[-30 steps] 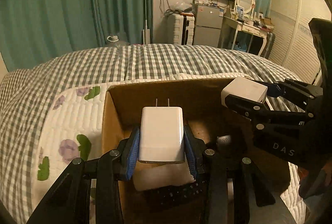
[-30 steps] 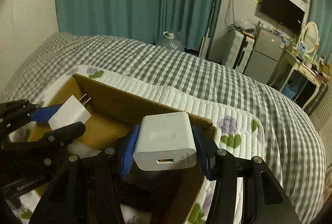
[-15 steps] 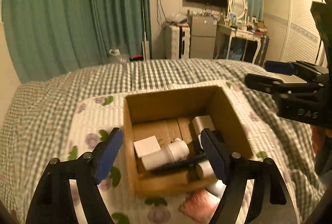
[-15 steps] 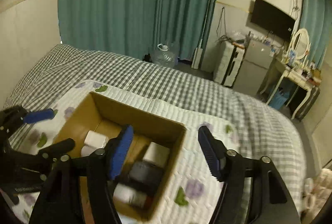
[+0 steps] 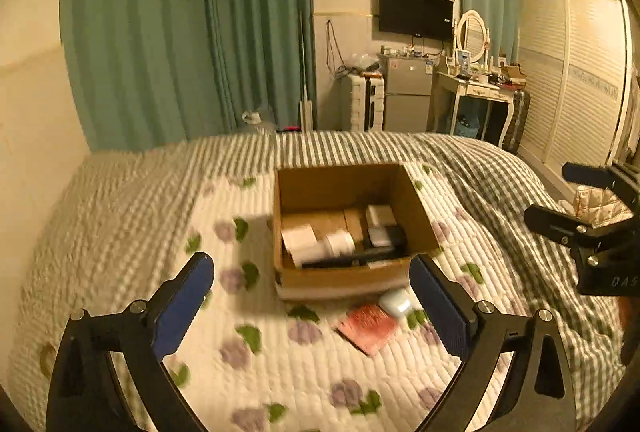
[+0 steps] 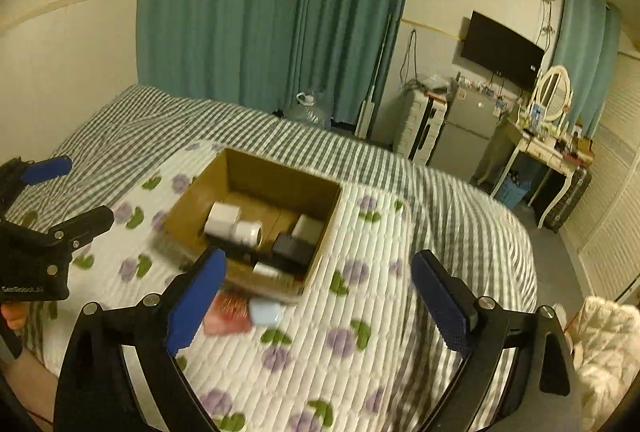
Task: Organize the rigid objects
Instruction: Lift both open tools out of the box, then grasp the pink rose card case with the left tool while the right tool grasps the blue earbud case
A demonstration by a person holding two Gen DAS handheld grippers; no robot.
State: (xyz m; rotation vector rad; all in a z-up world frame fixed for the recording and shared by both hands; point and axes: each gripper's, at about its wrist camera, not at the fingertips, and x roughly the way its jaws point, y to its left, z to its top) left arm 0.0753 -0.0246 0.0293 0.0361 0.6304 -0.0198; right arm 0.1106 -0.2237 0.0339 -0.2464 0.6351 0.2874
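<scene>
An open cardboard box (image 5: 316, 188) (image 6: 276, 172) sits on the floral quilt on the bed. It holds two white chargers (image 5: 298, 237) (image 5: 381, 215), a white cylinder (image 5: 340, 243) and dark items. A red packet (image 5: 368, 328) (image 6: 226, 312) and a small pale blue case (image 5: 396, 303) (image 6: 265, 312) lie on the quilt in front of the box. My left gripper (image 5: 310, 306) is open and empty, held back above the quilt. My right gripper (image 6: 318, 300) is open and empty too, also pulled back. Each gripper shows at the edge of the other's view.
The quilt (image 5: 304, 372) lies over a green checked bedspread (image 5: 492, 168). Teal curtains (image 5: 180, 44), a fridge (image 5: 406, 96), a dressing table (image 5: 476, 88) and a wardrobe stand beyond the bed. A quilted cream item (image 6: 608, 348) lies by the bed's right side.
Both grippers opened and let go of their white chargers, which now lie in the box. Both grippers then pulled up and back from the box.
</scene>
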